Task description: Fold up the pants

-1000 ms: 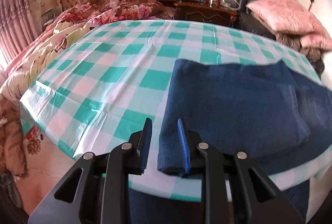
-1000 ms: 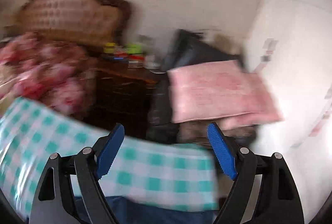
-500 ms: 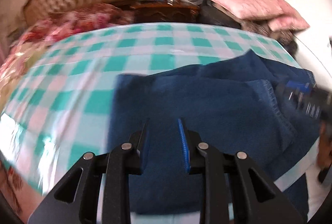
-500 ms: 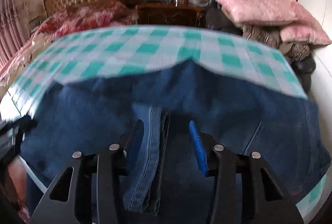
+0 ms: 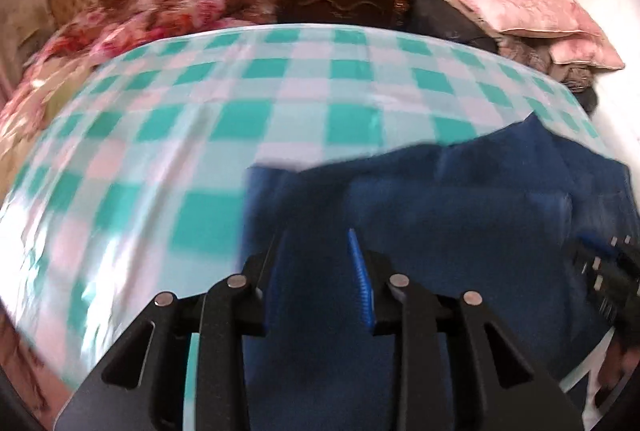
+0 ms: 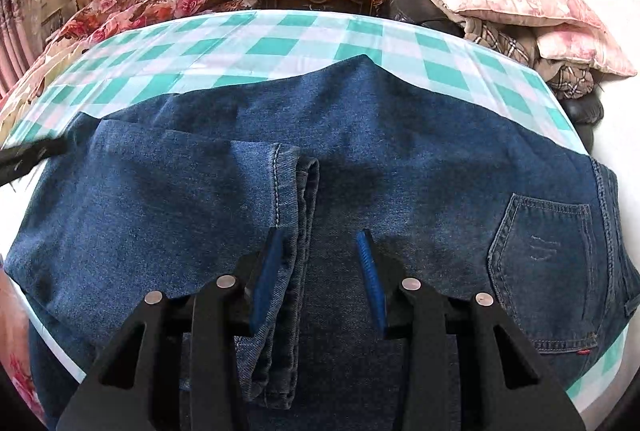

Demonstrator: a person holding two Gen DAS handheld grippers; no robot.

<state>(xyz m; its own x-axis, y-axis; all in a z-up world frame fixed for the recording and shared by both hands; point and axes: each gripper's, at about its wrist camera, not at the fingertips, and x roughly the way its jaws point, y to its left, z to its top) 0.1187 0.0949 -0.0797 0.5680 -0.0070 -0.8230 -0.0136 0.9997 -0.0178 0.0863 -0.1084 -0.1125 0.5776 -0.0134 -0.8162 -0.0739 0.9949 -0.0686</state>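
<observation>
You had the jeans (image 6: pixel 360 159) folded once across the checked counter (image 6: pixel 280 43), further folds remaining, your right gripper (image 6: pixel 320 271) and left gripper (image 5: pixel 316 271) both narrowly parted, gripping nothing.

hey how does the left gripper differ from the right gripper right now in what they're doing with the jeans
The left gripper sits at the folded left end of the jeans, its view blurred; the right gripper sits mid-garment, its view sharp. The right gripper straddles the doubled leg hems; none show at the left gripper. Both stand apart with denim between the jaws, nothing visibly clamped.
</observation>
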